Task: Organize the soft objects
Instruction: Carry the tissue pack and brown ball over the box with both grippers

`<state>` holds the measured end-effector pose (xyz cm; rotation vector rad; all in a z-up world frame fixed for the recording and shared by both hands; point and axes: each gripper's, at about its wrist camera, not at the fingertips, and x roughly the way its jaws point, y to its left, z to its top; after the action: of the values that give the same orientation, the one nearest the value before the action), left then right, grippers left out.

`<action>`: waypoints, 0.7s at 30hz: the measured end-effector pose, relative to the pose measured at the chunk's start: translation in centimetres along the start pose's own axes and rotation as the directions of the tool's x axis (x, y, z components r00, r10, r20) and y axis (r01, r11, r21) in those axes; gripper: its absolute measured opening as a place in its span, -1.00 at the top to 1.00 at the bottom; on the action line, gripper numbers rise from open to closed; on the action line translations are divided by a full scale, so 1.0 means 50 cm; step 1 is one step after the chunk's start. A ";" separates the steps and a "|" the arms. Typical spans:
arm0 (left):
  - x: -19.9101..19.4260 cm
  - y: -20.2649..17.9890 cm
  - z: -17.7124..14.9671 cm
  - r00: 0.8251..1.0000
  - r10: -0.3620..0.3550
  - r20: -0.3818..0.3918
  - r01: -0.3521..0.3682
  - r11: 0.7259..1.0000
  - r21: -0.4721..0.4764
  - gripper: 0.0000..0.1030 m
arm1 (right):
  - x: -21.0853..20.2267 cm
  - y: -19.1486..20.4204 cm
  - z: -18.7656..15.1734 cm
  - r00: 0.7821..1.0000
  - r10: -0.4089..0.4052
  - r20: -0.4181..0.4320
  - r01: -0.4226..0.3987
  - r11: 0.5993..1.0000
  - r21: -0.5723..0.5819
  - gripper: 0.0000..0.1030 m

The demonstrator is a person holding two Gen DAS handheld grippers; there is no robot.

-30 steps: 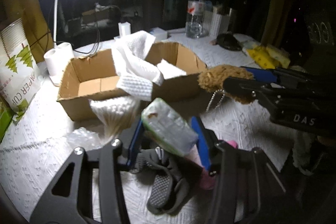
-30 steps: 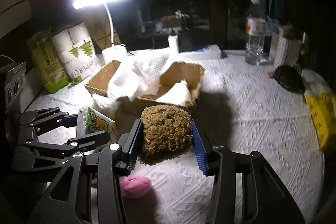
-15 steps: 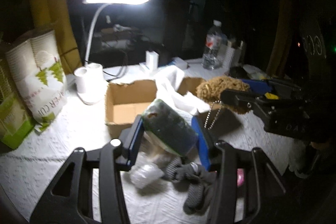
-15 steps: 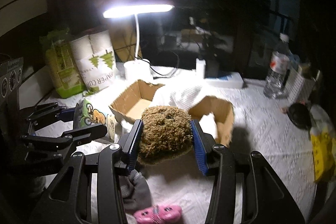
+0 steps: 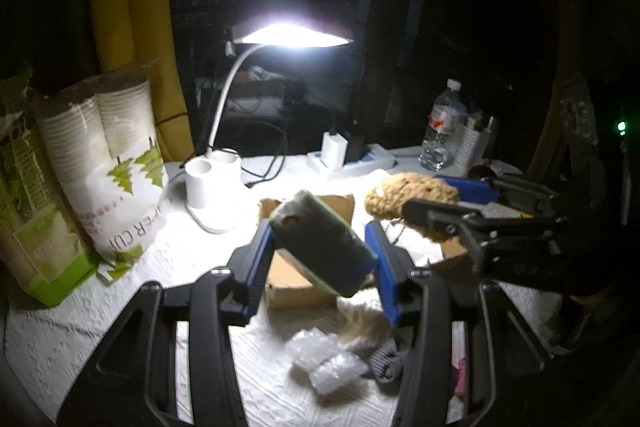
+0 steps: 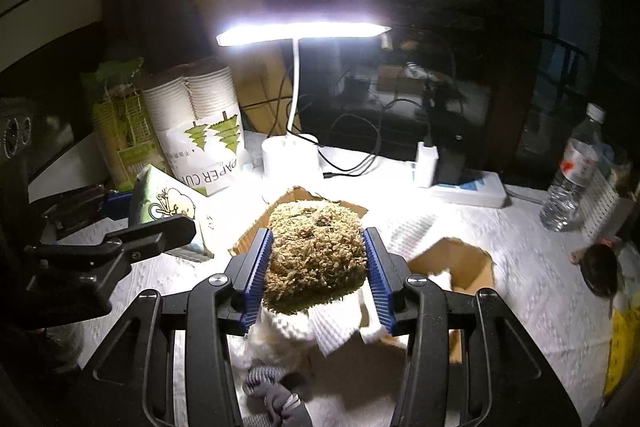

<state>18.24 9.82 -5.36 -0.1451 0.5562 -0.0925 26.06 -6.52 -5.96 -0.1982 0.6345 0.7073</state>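
Presently held aloft: left gripper (image 5: 322, 247), clamped on a soft tissue pack (image 5: 324, 241); right gripper (image 6: 318, 267), clamped on a brown plush toy (image 6: 316, 253). Both items hang above the open cardboard box (image 5: 294, 285), which holds a white towel (image 6: 404, 227). Loose on the table (image 5: 120, 315): bubble wrap (image 5: 324, 359), grey sock (image 6: 272, 393). Risks, judged: the grippers sit near each other and may collide over the box; the draped towel may deflect a dropped item outside; the tilted pack may slip early.
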 end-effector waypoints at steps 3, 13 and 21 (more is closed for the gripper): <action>0.009 0.008 0.009 1.000 0.006 0.001 -0.006 1.000 -0.006 0.08 | 0.030 -0.004 0.009 1.000 0.016 -0.015 -0.016 1.000 0.004 0.07; 0.068 0.011 0.018 0.999 0.010 -0.037 -0.011 1.000 -0.019 0.08 | 0.138 -0.048 -0.010 0.995 0.023 -0.100 -0.018 0.999 0.051 0.07; 0.135 -0.017 0.015 0.996 -0.012 -0.086 0.011 1.000 -0.008 0.08 | 0.179 -0.119 -0.060 0.986 -0.028 -0.164 0.045 0.994 0.103 0.07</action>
<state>24.29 8.24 -8.09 -0.1517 0.6421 -0.1084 33.81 -7.25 -13.98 -0.1688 0.8202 0.6242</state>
